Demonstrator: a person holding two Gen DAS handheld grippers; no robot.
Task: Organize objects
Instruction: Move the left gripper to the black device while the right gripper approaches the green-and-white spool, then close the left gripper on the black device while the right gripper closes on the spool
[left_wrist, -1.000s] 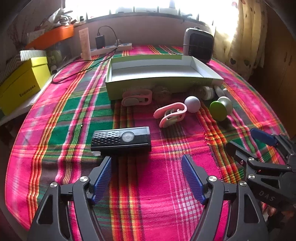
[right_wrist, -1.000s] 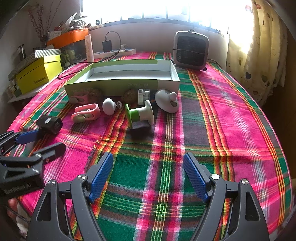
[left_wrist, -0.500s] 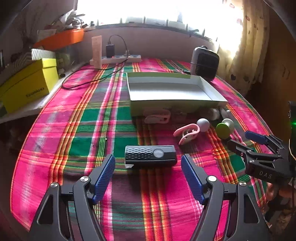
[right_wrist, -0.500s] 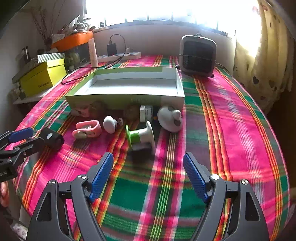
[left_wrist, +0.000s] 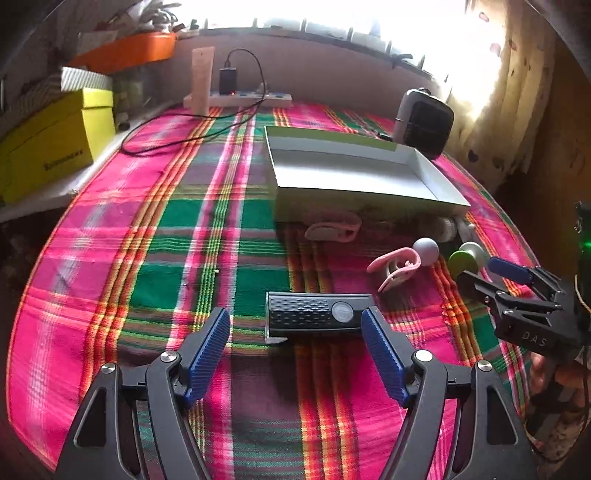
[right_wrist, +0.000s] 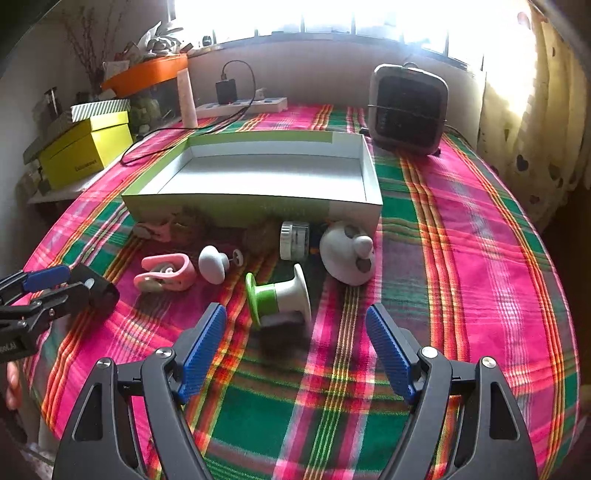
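A black rectangular device (left_wrist: 317, 314) lies on the plaid cloth just ahead of my open left gripper (left_wrist: 295, 328), its right end by the right finger. My open right gripper (right_wrist: 295, 325) hovers just short of a green-and-white spool (right_wrist: 277, 294). Beyond the spool lie a pink clip (right_wrist: 166, 276), a grey knob (right_wrist: 212, 263), a white round gadget (right_wrist: 349, 258) and a small white jar (right_wrist: 293, 240). A second pink clip (left_wrist: 334, 229) rests against the shallow open box (right_wrist: 255, 206). The box holds nothing.
A small heater (right_wrist: 408, 110) stands behind the box at the right. A power strip (right_wrist: 243, 105) with a charger and cable lies at the back. Yellow boxes (right_wrist: 83, 151) sit on a ledge at the left. Curtains (right_wrist: 535, 110) hang at the right.
My left gripper has swung left and risen, so the black device now sits off to the right between its fingers. My right gripper has lifted and drawn closer to the spool.
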